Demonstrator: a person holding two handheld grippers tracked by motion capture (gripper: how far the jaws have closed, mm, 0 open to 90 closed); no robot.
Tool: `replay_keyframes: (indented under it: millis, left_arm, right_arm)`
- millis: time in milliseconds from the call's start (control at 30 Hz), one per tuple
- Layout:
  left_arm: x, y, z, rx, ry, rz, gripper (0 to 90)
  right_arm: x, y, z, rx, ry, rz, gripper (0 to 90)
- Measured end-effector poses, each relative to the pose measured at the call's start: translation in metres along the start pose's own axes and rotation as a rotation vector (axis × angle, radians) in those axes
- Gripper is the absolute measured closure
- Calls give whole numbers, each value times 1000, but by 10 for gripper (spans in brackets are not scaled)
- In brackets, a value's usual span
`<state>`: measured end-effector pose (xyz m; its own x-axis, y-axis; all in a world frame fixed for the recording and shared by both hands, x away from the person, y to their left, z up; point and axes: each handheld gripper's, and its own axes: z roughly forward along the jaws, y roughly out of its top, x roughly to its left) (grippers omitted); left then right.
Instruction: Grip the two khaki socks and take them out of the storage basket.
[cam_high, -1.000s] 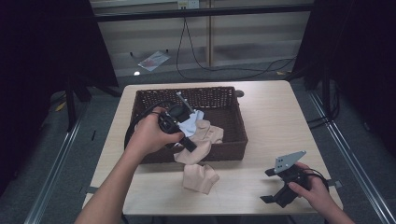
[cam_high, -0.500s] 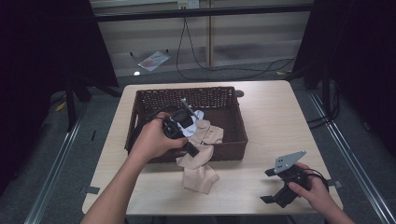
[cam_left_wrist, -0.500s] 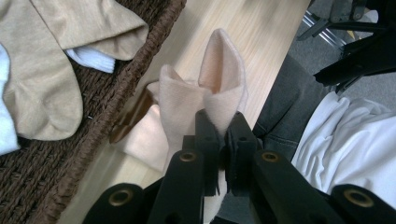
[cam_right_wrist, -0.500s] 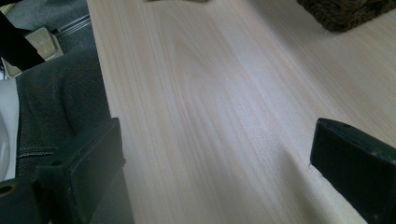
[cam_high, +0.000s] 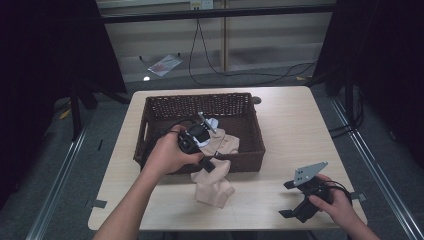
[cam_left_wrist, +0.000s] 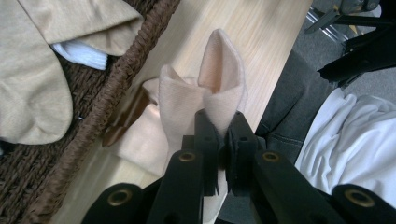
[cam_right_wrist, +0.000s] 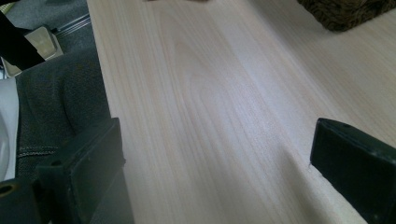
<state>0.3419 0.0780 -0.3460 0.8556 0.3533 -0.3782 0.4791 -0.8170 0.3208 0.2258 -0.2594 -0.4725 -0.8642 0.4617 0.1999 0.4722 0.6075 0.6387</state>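
While the left gripper (cam_left_wrist: 223, 135) pinches the beige sock (cam_high: 212, 185) and lowers it onto the table (cam_high: 280, 125) before the basket (cam_high: 252, 150), next it should release; the right gripper (cam_high: 295, 202) rests wide apart, empty.

Left gripper (cam_high: 212, 165), jaws pinched on the peach-beige fabric sock (cam_high: 212, 185), has come down and toward the person: a second ago it sat over the front part of the dark brown woven wicker basket (cam_high: 155, 107), now just outside the front wall. The sock has sunk with it, lower part now bunched on the pale wooden table (cam_high: 295, 125).
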Motion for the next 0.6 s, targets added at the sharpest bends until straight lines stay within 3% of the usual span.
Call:
replay_keyframes:
  millis: [100,400,600]
  left_arm:
    - [1,-1,4,9,3,9,852]
    - [5,-6,19,17,-10,-15,852]
    - [6,-8,26,20,-9,-3,845]
  right_arm:
    - [0,0,0,2,2,0,22]
    - [1,0,0,11,-1,0,22]
    - [1,0,0,12,-1,1,22]
